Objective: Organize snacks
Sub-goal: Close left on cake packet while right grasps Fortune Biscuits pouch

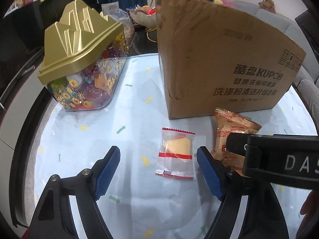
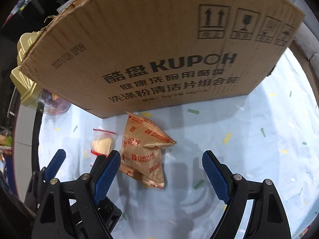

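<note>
Only the left wrist view showed the whole clear candy jar with its gold peaked lid, standing left of the brown cardboard box. The left gripper gaped around a clear red-striped packet holding a yellow cake. The right gripper stood apart over the golden foil fortune-biscuit packet on the pale blue cloth.

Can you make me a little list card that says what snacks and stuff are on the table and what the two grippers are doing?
table cover: pale blue cloth with confetti print
box: big cardboard box, standing at the back
jar: clear candy jar with gold lid, left of box
snack 1: clear packet with yellow treat
snack 2: gold biscuit packet, beside snack 1
left gripper: open, near clear packet
right gripper: open, near gold packet
</note>
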Tool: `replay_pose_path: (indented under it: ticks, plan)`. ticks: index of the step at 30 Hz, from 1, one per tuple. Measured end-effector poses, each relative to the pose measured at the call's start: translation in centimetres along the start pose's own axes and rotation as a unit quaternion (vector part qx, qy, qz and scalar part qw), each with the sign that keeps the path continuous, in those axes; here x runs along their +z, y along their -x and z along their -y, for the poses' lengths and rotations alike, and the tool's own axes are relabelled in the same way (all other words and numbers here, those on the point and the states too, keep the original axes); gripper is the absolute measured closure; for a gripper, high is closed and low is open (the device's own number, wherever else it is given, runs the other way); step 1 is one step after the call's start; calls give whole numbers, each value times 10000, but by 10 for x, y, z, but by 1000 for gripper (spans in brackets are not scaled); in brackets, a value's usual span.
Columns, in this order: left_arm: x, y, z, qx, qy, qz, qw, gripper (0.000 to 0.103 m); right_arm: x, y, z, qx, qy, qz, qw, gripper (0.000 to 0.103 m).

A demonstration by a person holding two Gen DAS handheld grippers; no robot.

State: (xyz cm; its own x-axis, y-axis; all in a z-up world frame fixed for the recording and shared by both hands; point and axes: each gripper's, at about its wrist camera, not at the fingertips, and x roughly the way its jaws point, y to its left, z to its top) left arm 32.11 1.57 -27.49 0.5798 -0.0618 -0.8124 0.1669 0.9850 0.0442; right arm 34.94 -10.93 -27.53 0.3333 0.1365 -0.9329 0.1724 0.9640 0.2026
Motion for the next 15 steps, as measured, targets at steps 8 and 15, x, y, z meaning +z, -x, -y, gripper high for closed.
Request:
replay_pose_path:
  ticks: [8,15]
  plan:
    - [-2,-15,-2,-94,77,-126,9998,29,5,-21,-11,-29,-14,-146,9999,21]
    - [0,-24,1,-187,157,-147,9996,39,7,-30,-8,-57,-53,-184,9998,40]
